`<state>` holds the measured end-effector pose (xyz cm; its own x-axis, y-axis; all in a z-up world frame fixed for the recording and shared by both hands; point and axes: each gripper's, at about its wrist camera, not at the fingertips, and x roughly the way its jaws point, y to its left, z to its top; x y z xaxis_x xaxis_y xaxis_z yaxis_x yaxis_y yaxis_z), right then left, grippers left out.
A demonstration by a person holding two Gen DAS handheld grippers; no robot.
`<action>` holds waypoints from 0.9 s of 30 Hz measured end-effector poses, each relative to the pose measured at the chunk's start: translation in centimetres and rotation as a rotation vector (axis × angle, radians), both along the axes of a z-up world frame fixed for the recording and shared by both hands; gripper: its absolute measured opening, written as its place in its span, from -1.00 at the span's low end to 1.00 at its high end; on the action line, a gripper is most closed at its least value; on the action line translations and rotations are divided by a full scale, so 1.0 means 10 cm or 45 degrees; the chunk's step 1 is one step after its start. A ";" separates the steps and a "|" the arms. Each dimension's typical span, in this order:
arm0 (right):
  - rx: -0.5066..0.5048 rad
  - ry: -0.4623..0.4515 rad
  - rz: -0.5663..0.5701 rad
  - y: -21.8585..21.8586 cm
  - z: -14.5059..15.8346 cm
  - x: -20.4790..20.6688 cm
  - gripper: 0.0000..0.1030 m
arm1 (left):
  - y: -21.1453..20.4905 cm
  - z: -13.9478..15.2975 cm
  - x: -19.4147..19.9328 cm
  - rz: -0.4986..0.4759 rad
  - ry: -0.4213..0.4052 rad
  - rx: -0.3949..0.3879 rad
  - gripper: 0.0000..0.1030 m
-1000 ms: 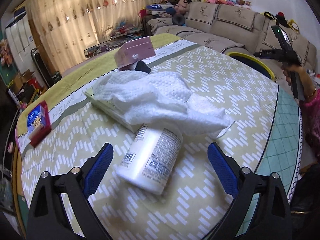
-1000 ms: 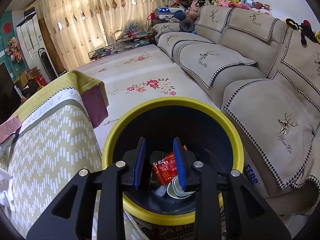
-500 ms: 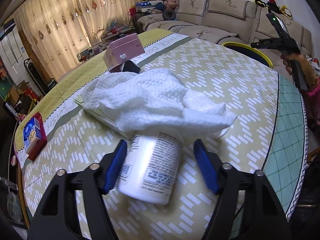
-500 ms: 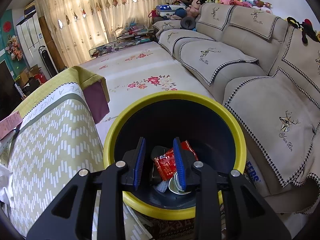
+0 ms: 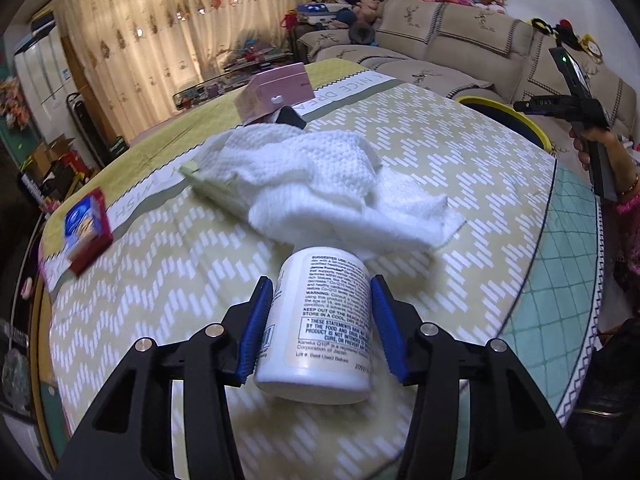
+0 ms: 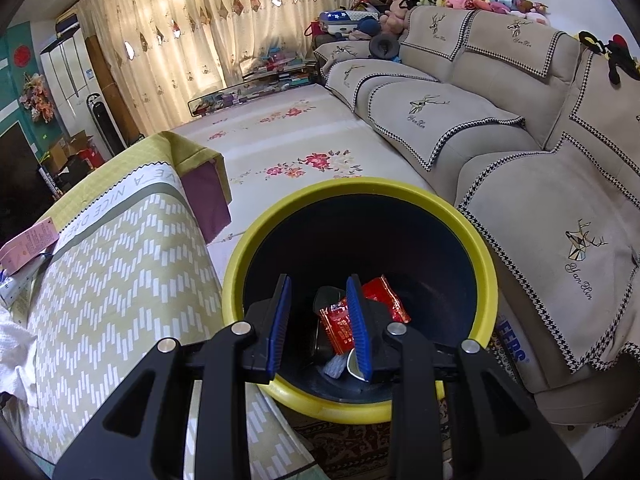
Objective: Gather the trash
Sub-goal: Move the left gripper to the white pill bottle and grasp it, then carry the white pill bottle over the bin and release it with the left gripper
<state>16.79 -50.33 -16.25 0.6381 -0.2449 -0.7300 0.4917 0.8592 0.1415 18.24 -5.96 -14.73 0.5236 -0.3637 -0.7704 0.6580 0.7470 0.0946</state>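
Left tongs (image 5: pixel 320 328) clamp white bottle (image 5: pixel 320 332) lying flat, base toward camera

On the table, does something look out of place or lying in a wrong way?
Yes. The white bottle lies on its side between the left gripper's pads, its far end under the crumpled white towel, which is heaped over a flat green box.

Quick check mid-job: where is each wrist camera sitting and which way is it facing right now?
Left wrist: above the table, angled down at the white bottle between the left gripper pads, just closed in; person's hand at right.
Right wrist: over the yellow-rimmed bin, looking in past the empty right gripper.
Shared: tablecloth, bin, sofa.
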 end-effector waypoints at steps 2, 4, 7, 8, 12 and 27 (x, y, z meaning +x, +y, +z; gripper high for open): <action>0.005 -0.004 0.005 0.00 0.00 -0.03 -0.47 | 0.06 0.01 -0.10 0.025 0.002 -0.010 -0.04; 0.010 -0.005 0.008 0.00 0.00 -0.05 -0.47 | 0.12 0.04 -0.21 0.053 0.002 -0.025 -0.06; 0.018 -0.010 0.013 0.00 -0.01 -0.10 -0.47 | 0.17 0.10 -0.35 0.081 -0.011 -0.053 -0.06; 0.019 -0.011 0.014 0.00 0.00 -0.11 -0.47 | 0.17 0.12 -0.39 0.090 -0.021 -0.060 -0.06; 0.027 -0.025 0.019 -0.01 0.02 -0.19 -0.47 | 0.16 0.24 -0.51 0.117 -0.052 -0.105 -0.06; 0.011 -0.113 -0.007 -0.16 0.27 -0.64 -0.47 | -0.98 0.69 -0.44 -0.090 -0.019 -0.267 -0.06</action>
